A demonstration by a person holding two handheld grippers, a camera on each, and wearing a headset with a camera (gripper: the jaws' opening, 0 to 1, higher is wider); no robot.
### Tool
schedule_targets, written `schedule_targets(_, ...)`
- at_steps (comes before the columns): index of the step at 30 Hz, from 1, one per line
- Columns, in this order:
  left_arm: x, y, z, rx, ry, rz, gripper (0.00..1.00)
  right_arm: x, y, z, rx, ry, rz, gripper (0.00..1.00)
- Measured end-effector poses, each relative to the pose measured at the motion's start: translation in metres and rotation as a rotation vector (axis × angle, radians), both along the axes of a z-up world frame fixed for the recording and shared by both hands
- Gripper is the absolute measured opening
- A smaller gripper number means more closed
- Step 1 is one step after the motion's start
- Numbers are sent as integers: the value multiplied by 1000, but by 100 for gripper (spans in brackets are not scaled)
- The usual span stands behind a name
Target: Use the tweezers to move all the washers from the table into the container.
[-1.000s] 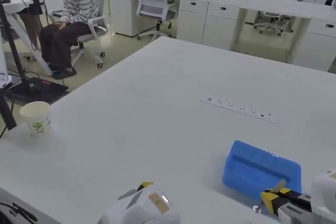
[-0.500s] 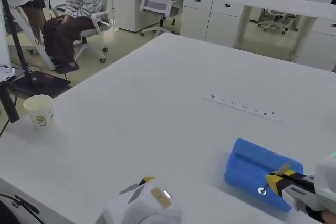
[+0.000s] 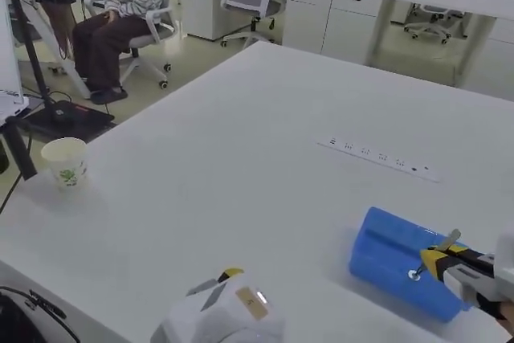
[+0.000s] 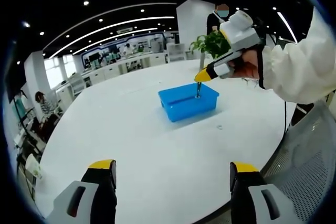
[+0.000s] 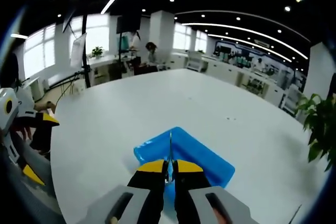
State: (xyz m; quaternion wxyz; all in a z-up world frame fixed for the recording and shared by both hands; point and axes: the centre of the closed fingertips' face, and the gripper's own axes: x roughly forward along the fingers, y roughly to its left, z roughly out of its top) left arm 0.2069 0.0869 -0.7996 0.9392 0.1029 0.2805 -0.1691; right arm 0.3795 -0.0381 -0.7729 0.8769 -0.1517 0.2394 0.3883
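Far left, at the table edge: white paper cup with green print [image 3: 64, 160], upright. Bottom centre: left gripper [image 4: 170, 169] low over the white table [image 3: 241, 158], jaws spread wide, nothing between them. Mid-right: flush white socket strip [image 3: 377, 157], well apart from the rectangular blue plastic container [image 3: 393, 247]. Far right: right gripper [image 5: 170, 167] clamped tight on thin metal tweezers [image 5: 170, 148], tips pointing down over the container's interior. A small silver ring washer [image 3: 414, 275] sits at the tweezer tips, above the container. One washer-like speck [image 4: 219, 127] lies on the table near the container.
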Motion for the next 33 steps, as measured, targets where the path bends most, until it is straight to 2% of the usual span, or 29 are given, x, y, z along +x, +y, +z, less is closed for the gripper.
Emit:
schedule_targets(5, 0, 0, -1, 4, 4, -5, 90, 6, -3, -7, -19, -3, -7, 2)
schedule_targets(9, -1, -1, -1, 4, 7, -7, 90, 10, -8, -19, -34, 22, -17, 2)
schedule_targets(19, -1, 0, -3, 8, 16, -3, 89, 13, -11, -39, -52, 49, -30, 2)
schedule_targets(33, -2, 1, -5, 13, 25, -3, 88, 0, -10, -52, -72, 70, -36, 2)
